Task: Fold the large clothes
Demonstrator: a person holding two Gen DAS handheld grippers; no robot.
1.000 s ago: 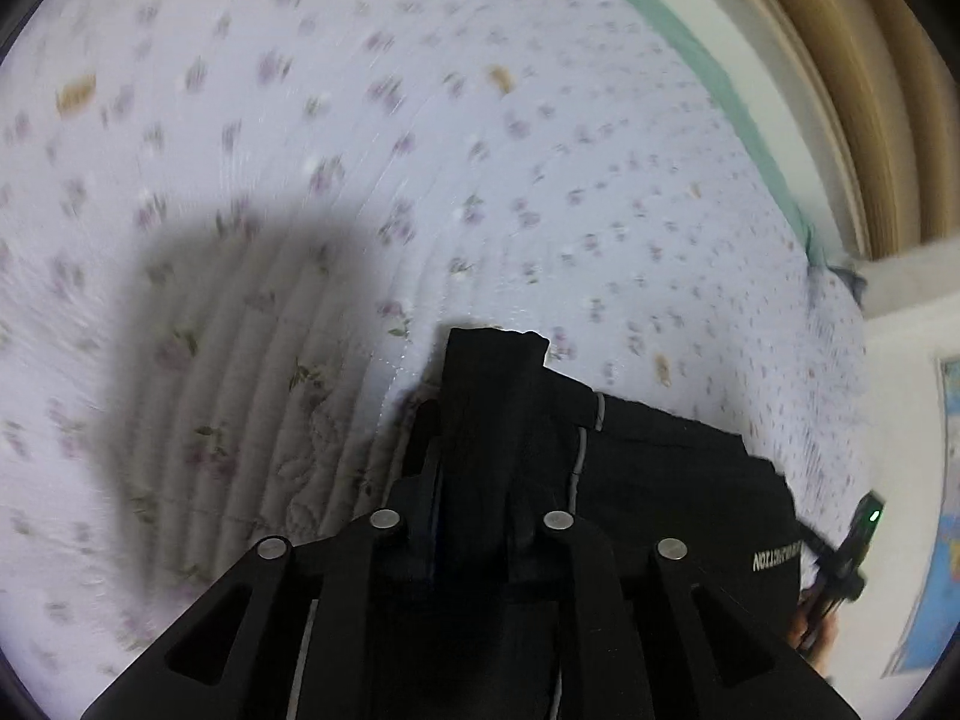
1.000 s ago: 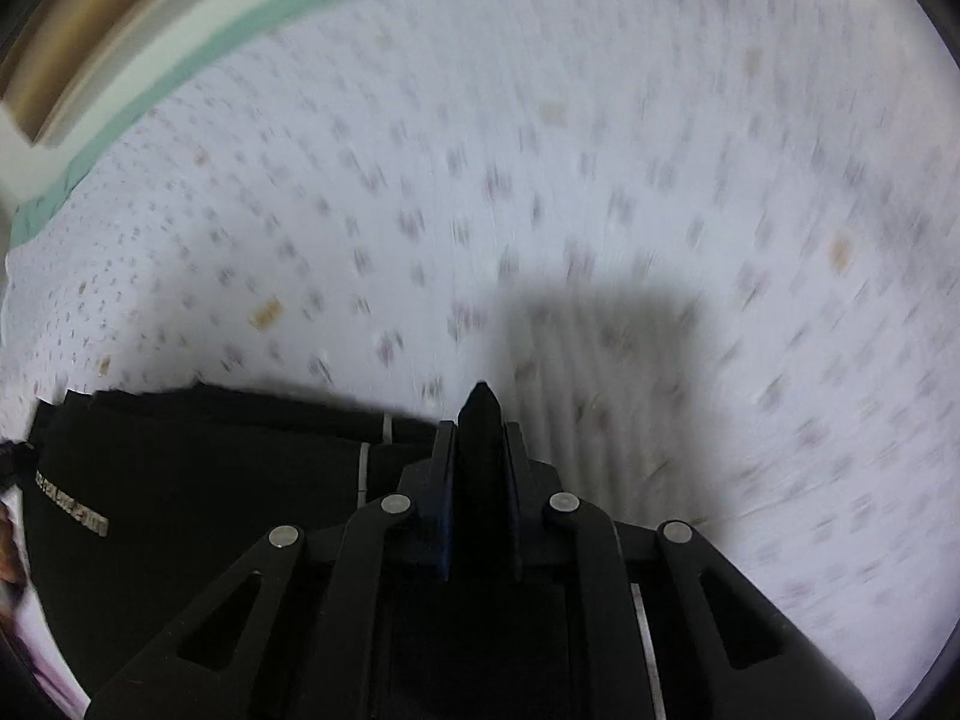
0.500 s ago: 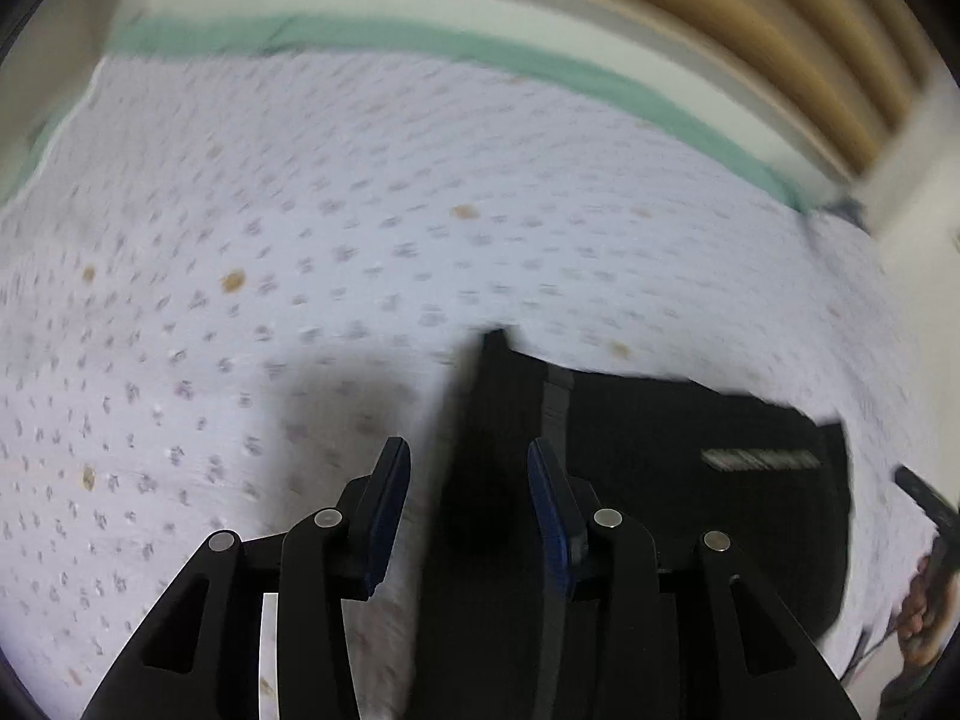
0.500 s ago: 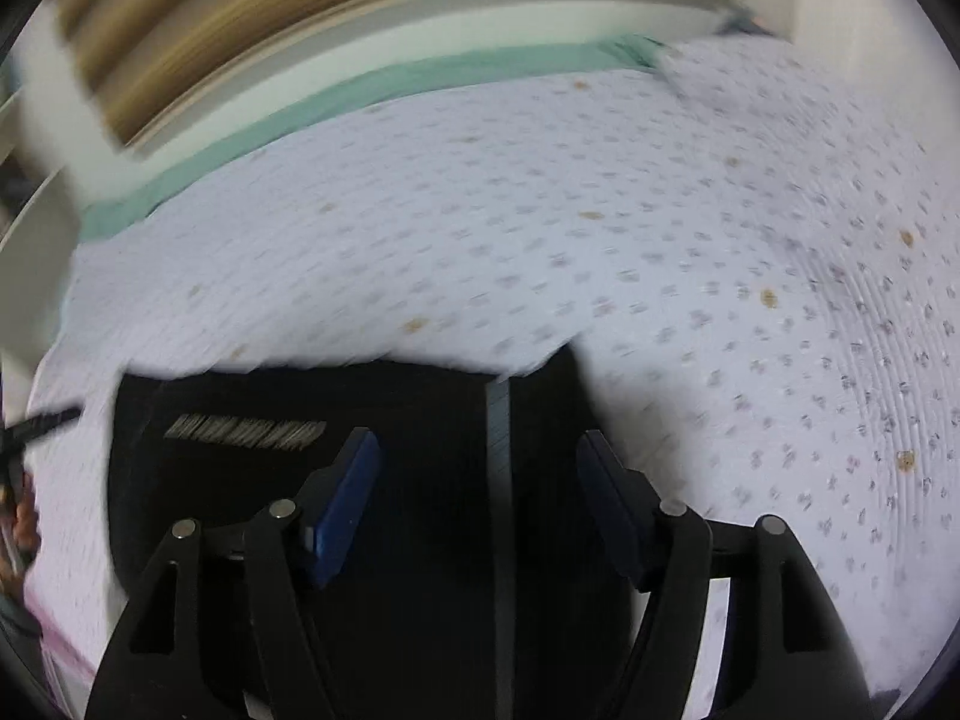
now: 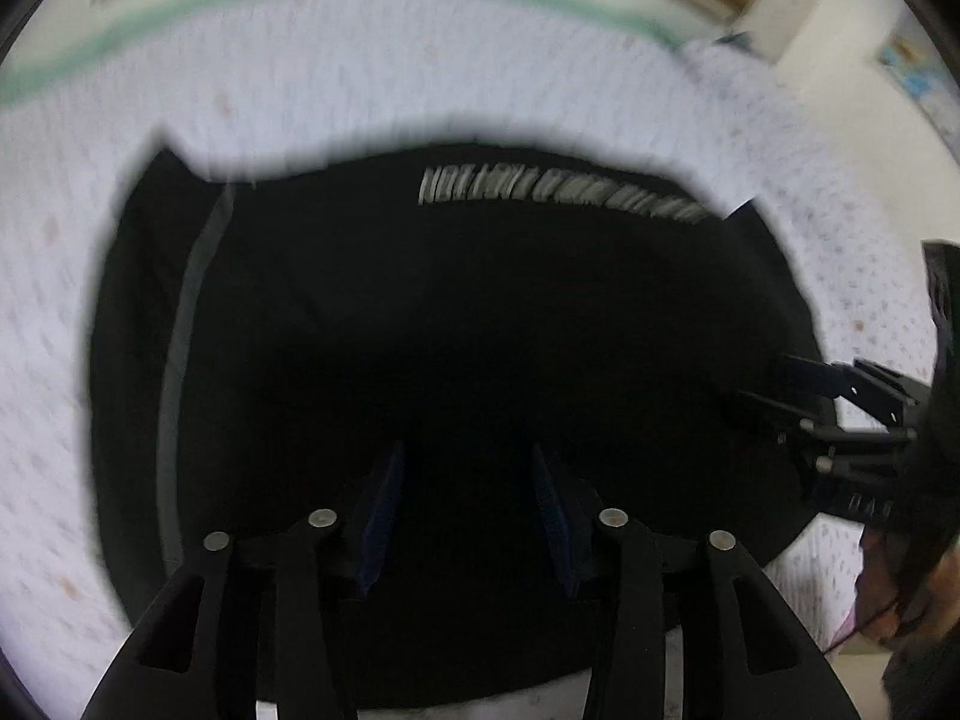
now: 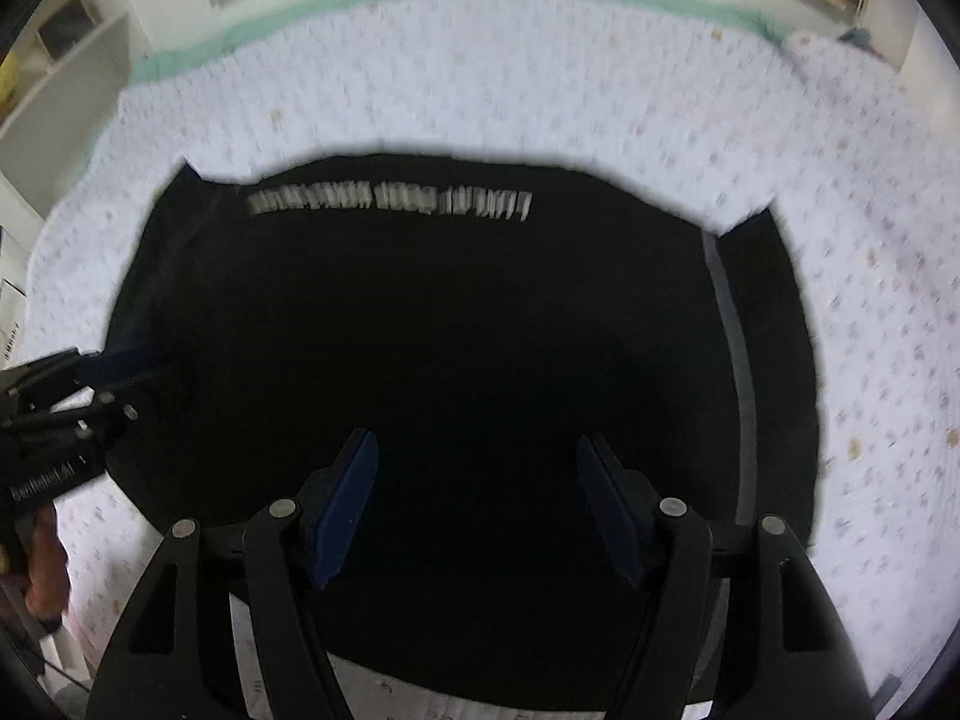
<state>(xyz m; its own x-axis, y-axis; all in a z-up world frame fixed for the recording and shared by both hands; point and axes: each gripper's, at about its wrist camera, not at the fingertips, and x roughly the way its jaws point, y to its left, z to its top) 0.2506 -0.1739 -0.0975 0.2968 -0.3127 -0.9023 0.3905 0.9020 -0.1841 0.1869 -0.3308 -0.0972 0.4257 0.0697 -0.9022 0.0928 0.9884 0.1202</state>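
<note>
Black garment (image 5: 456,324) lies folded into a broad, roughly rectangular block on the flowered bedspread (image 5: 48,330), a line of pale lettering (image 5: 558,195) near its far edge and a grey stripe (image 5: 180,348) running down one side. Both views are motion-blurred, so finer creases cannot be made out. The left tool (image 5: 465,504) hangs over the near part of the cloth with its blue pads spread apart and nothing between them; the right tool (image 6: 477,504) is likewise wide open and empty above the same block, and each shows at the edge of the other's view. The fold looks well along, and the step in hand seems to be checking the lie and choosing the next grips. To do it well, I would take two matching corners of one short side, pinching all layers together rather than only the top one, and carry them across level and together so the stripe edges line up and the block does not skew.
</note>
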